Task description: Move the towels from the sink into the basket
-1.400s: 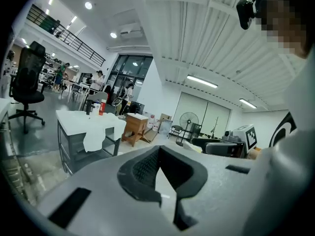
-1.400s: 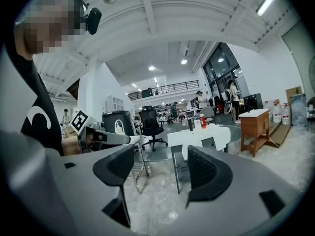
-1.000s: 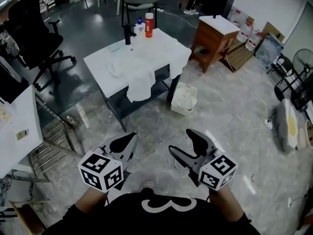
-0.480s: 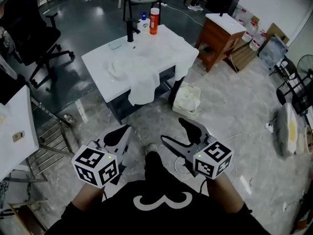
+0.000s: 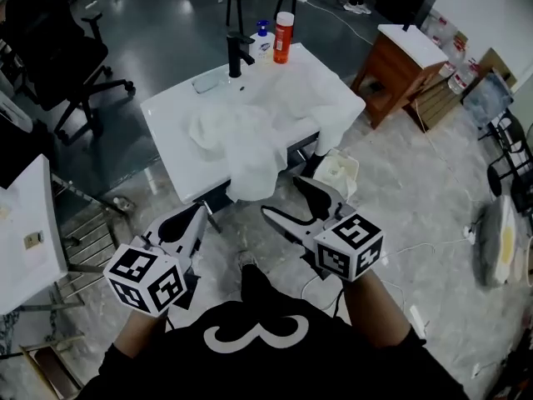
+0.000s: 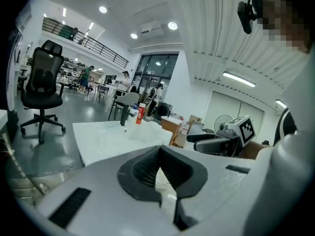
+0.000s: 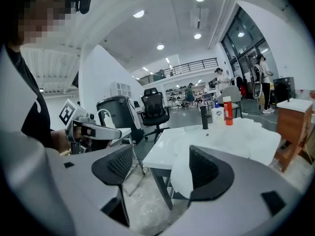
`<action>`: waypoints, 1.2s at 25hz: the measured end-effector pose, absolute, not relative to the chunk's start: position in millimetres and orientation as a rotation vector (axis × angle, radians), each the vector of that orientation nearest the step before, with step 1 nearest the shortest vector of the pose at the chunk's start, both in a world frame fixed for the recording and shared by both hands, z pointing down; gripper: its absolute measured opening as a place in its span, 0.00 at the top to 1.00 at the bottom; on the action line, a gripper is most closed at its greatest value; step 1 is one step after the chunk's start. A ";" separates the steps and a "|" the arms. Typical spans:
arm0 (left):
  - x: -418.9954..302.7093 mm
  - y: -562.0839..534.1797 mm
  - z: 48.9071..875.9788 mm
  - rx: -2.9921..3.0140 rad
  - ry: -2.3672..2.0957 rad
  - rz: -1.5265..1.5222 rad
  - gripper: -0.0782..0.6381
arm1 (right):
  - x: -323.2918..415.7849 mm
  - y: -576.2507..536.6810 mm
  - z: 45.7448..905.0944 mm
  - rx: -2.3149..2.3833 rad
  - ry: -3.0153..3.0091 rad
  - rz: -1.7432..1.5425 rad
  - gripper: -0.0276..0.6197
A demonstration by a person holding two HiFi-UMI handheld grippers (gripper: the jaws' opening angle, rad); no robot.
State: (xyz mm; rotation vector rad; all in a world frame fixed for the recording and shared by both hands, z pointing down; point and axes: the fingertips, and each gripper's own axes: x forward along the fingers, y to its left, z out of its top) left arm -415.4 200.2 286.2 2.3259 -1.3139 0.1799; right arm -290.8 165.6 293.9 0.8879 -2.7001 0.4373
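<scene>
Tugging the overhanging towel could spill others off the tabletop; right fingers gape empty, left fingers pinched together, empty

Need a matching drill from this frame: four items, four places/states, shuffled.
Items:
1. orange-red plastic bottle
2. white towels
3. white plastic basket
4. right hand-held gripper

Places/states:
A. on the floor, right of the table in the head view
B. jaws apart, nothing between them
C. upright at the far edge of the white sink table, near the black faucet
D. heaped on the tabletop and hanging over its near edge

Pairs: 1-C, 2-D, 3-A, 4-B
</scene>
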 end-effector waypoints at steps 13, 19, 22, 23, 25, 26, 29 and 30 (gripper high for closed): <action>-463.6 28.2 318.2 2.216 -1.391 0.199 0.88 | -352.7 -22.2 360.4 0.677 -2.538 0.438 0.43; -488.7 -5.1 335.4 2.174 -1.420 0.207 0.88 | -381.1 -72.2 412.1 0.539 -2.404 0.423 0.43; -500.7 -14.5 340.6 2.148 -1.422 0.215 0.88 | -388.5 -90.5 442.9 0.470 -2.310 0.429 0.43; -504.9 -18.2 342.1 2.142 -1.422 0.221 0.88 | -390.1 -95.8 453.5 0.450 -2.274 0.440 0.43; -514.1 -27.3 346.0 2.131 -1.415 0.234 0.88 | -393.1 -105.9 472.8 0.424 -2.202 0.478 0.42; -518.8 -31.9 348.6 2.122 -1.410 0.240 0.88 | -394.3 -110.6 482.0 0.418 -2.170 0.499 0.42; -531.7 -48.8 355.4 2.099 -1.392 0.252 0.88 | -397.0 -127.8 506.5 0.415 -2.085 0.529 0.41; -535.1 -54.4 357.3 2.095 -1.384 0.259 0.88 | -397.4 -132.8 513.9 0.415 -2.059 0.537 0.40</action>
